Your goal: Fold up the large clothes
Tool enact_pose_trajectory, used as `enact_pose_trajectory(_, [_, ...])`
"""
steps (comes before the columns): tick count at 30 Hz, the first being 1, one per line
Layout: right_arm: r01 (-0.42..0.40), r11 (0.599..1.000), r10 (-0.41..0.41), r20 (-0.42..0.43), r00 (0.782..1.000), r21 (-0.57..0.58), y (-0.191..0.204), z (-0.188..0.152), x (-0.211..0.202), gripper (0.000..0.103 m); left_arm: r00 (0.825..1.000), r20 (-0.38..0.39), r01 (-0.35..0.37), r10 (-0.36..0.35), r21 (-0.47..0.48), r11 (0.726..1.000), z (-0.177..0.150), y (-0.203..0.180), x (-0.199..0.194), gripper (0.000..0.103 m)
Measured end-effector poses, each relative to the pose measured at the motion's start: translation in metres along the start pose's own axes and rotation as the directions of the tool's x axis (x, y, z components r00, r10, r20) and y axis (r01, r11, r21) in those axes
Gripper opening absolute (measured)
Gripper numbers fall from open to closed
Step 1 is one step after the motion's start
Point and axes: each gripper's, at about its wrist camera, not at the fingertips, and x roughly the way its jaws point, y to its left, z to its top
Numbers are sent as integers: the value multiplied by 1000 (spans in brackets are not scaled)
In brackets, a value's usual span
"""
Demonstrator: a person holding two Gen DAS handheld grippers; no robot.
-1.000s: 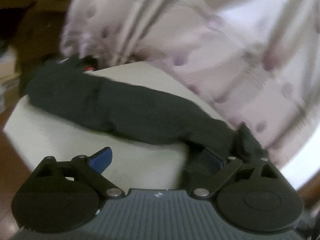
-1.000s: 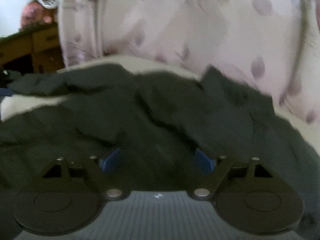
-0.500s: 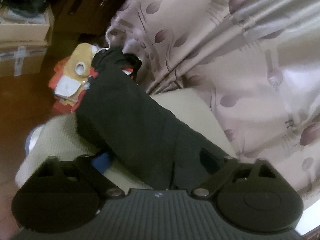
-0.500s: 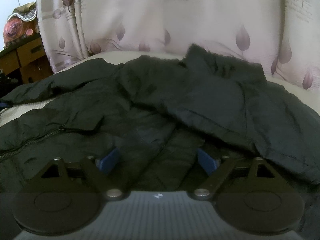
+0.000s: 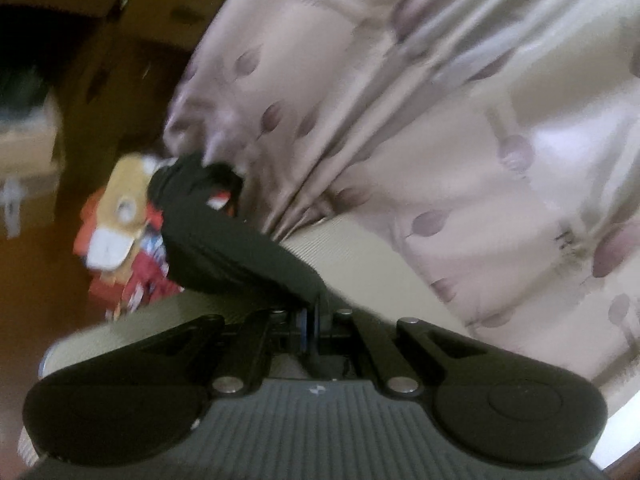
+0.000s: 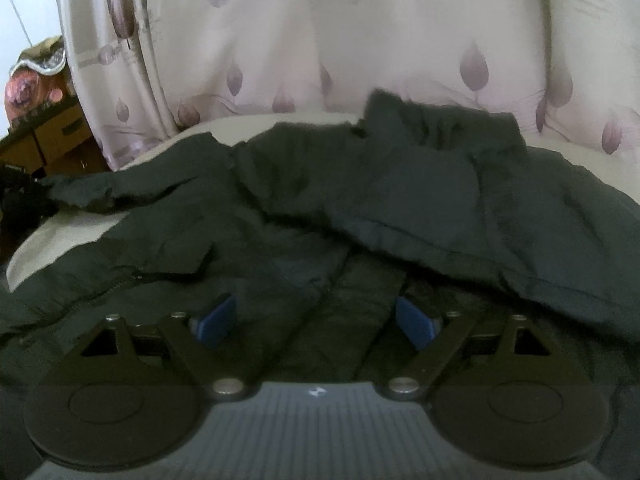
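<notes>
A large black jacket (image 6: 360,208) lies crumpled over a beige cushioned surface (image 6: 44,240), with its zipper at the left. My right gripper (image 6: 316,320) is open, its blue pads spread just above the jacket's middle. In the left wrist view my left gripper (image 5: 310,320) is shut on the end of the jacket's black sleeve (image 5: 236,256), which stretches away to the upper left over the beige surface (image 5: 360,252).
A pale curtain with purple leaf prints (image 5: 440,120) hangs close behind the surface and also shows in the right wrist view (image 6: 360,40). A pile of red and yellow items (image 5: 120,240) lies beyond the surface's edge. Wooden furniture (image 6: 52,136) stands at the left.
My left gripper has closed on the sleeve end; it was open half a second ago. The right gripper has stayed open over the jacket, nearly still.
</notes>
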Motion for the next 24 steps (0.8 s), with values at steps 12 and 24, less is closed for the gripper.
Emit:
enact_pose_trajectory(12, [-34,989,18,113,993,143,-26,5,-49,88,977,19,207,-214,187,960,5,-178,-1,2])
enact_pose_trajectory(24, [-44,956,-8,175,985,292,-74,-10,-81,88,822,-266,569,-504,342,748,-130,-370,0,2])
